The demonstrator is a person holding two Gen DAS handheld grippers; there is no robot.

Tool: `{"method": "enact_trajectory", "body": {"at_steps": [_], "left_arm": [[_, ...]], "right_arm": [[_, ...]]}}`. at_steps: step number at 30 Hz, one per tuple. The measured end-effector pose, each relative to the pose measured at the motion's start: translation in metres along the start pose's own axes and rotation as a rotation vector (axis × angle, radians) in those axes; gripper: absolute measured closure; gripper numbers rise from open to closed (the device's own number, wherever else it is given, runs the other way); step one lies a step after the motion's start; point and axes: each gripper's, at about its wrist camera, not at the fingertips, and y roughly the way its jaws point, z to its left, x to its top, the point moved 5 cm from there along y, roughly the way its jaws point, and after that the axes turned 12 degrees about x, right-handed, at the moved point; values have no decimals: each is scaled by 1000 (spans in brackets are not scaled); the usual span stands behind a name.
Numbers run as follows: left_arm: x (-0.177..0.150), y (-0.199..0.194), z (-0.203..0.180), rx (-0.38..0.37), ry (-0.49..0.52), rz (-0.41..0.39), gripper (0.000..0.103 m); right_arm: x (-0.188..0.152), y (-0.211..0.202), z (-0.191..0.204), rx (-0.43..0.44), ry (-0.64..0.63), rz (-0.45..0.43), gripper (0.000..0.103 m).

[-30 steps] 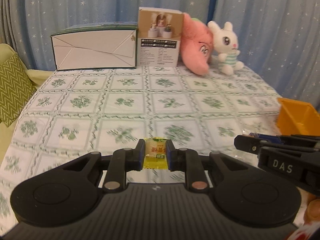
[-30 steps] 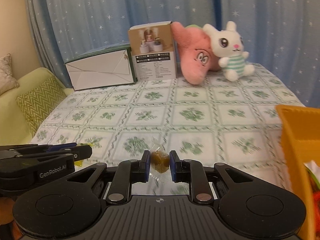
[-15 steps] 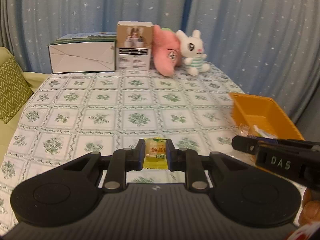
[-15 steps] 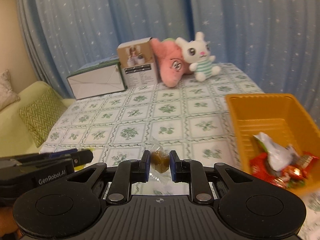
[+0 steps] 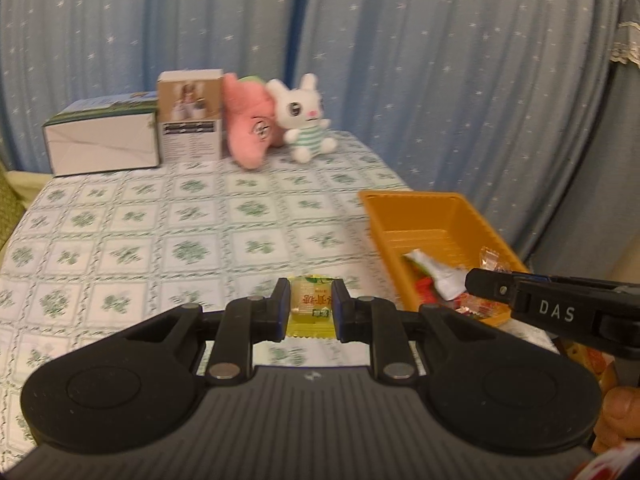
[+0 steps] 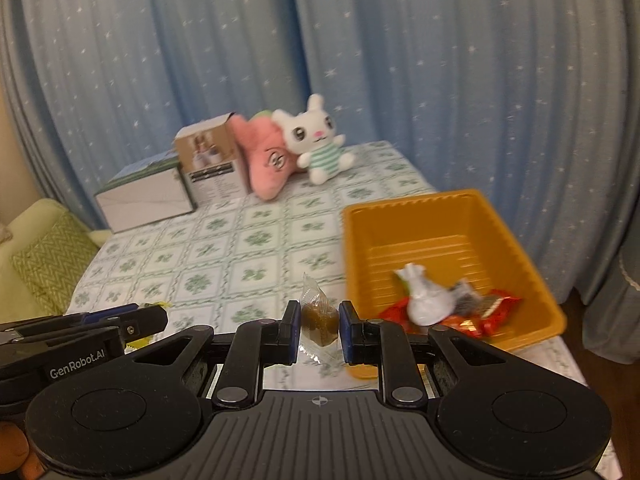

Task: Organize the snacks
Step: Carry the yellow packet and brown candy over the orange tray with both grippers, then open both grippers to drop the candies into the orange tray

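The lettering on the yellow snack packet (image 5: 311, 307) is too small to read. The orange bin's (image 6: 448, 216) near left corner hides behind the right gripper (image 6: 319, 327). The wrappers heaped in the bin are blurred, their brands unreadable. A green cushion (image 5: 9, 204) is cut off at the left edge. Print on the upright box (image 5: 191, 136) at the far side is illegible.

Two grippers, left gripper (image 5: 310, 307) and right gripper (image 6: 319, 327), one yellow snack packet (image 5: 311, 308), one brown wrapped candy (image 6: 319, 319), one orange bin (image 6: 448, 220), two boxes, two plush toys
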Motion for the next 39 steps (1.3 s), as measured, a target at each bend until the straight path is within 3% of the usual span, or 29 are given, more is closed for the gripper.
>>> {"method": "enact_trajectory", "body": {"at_steps": [20, 39], "left_arm": [[20, 1, -97, -131, 120, -13, 84], [17, 68, -150, -190, 181, 59, 84]], "right_arm": [[17, -49, -82, -69, 99, -73, 83], [29, -14, -144, -95, 106, -35, 83]]}}
